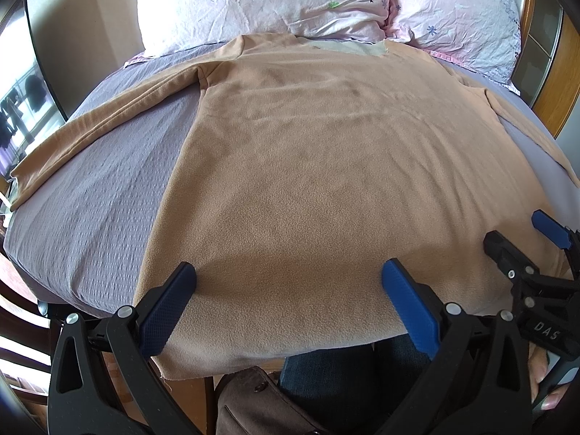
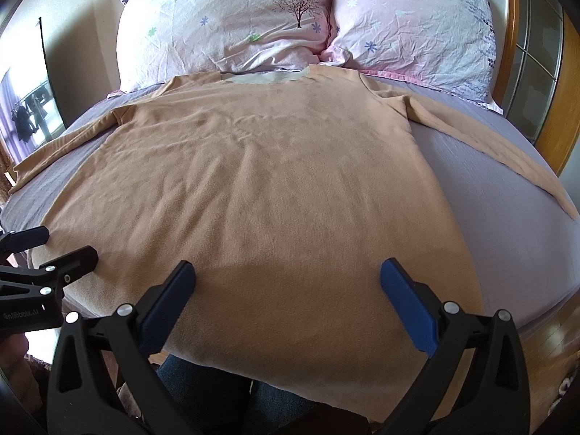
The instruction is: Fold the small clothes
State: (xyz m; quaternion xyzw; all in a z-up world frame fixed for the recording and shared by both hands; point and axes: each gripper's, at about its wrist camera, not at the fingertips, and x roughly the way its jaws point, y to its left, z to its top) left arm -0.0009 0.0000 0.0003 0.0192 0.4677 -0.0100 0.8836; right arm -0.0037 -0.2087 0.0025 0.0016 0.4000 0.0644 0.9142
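A tan long-sleeved fleece top (image 1: 308, 152) lies flat on the bed with its back up, collar toward the pillows and both sleeves spread out to the sides. It also fills the right wrist view (image 2: 275, 181). My left gripper (image 1: 290, 282) is open and empty above the hem's left part. My right gripper (image 2: 288, 282) is open and empty above the hem's right part. The right gripper shows at the right edge of the left wrist view (image 1: 522, 243). The left gripper shows at the left edge of the right wrist view (image 2: 54, 246). The hem hangs over the bed's near edge.
The grey-purple bedsheet (image 1: 90, 195) covers the bed. Two floral pillows (image 2: 232, 21) (image 2: 409, 21) lie at the head. A wooden headboard (image 2: 565, 116) stands at the right. A brown bag (image 1: 253, 402) and the person's jeans (image 2: 217, 395) are below the bed's near edge.
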